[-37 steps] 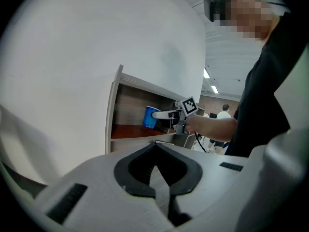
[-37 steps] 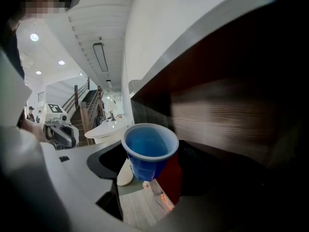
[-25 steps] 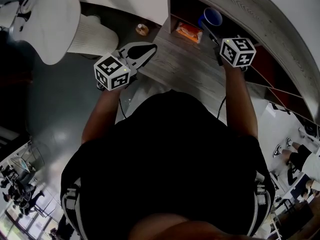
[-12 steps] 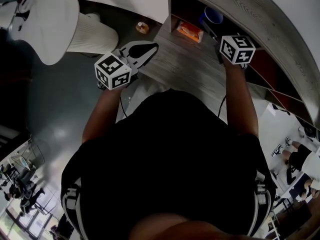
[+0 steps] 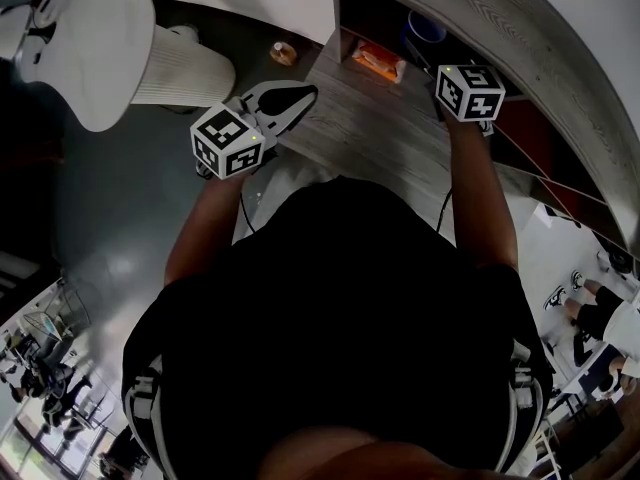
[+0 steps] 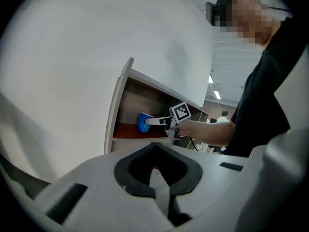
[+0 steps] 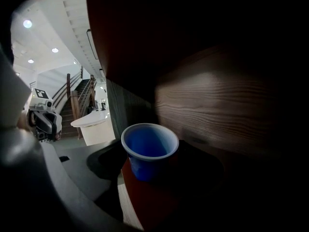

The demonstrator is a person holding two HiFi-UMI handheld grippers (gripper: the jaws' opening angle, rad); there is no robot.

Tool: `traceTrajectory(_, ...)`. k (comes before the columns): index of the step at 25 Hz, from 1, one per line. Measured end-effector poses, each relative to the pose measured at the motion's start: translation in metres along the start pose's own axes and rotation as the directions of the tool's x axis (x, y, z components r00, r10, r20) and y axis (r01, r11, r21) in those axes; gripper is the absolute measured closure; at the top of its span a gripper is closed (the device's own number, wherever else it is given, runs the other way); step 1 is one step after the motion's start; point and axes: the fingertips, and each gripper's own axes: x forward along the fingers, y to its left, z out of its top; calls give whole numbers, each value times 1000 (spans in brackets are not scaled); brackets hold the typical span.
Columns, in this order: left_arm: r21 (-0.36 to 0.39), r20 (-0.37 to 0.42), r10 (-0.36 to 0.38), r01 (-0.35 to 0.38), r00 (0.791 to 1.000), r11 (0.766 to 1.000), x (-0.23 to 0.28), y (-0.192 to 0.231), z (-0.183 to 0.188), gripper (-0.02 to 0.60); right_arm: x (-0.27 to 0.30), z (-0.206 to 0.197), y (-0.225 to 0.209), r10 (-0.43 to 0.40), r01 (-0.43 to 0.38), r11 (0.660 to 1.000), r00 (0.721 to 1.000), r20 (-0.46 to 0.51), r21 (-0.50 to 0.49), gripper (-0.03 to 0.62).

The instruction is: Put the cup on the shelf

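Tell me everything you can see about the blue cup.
The blue plastic cup is a plain tapered tumbler with a thin rolled rim, empty, mouth up, nearly upright. It sits between the jaws of the right tool, which grip its sides, inside a shelf compartment, in front of the wood-grain back wall. Its base is at the reddish-brown shelf floor; whether it rests there can't be told.

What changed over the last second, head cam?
The right tool, shut on the blue cup, moved deeper into the shelf; in the head view the cup is now partly hidden under the shelf top. Nothing grabbed or released. The left tool stayed shut and in place; orange packet unmoved.
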Motion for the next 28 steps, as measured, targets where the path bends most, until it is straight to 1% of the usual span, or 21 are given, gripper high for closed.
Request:
traceTrajectory(13,-1,-3,-13,13,1000,1000,4,-4,-2,565,7,-8,-6,-39,39,999,999,-7,-15,263)
traceTrajectory(16,-3,-4,-14,14,1000,1000,3,-5,-4,565,9,-13,-5,-44,44,999,999,-27,-18,263)
traceTrajectory(24,-4,-1,-15,15,1000,1000,1,-6,-5,565,7,-25,-7,-57,57,998,997,-50,-2,263)
traceTrajectory(28,-4,-1,-20,20,1000,1000,1,-8,-6,565,6,-25,-7,-58,58,998,997,-46,0,263)
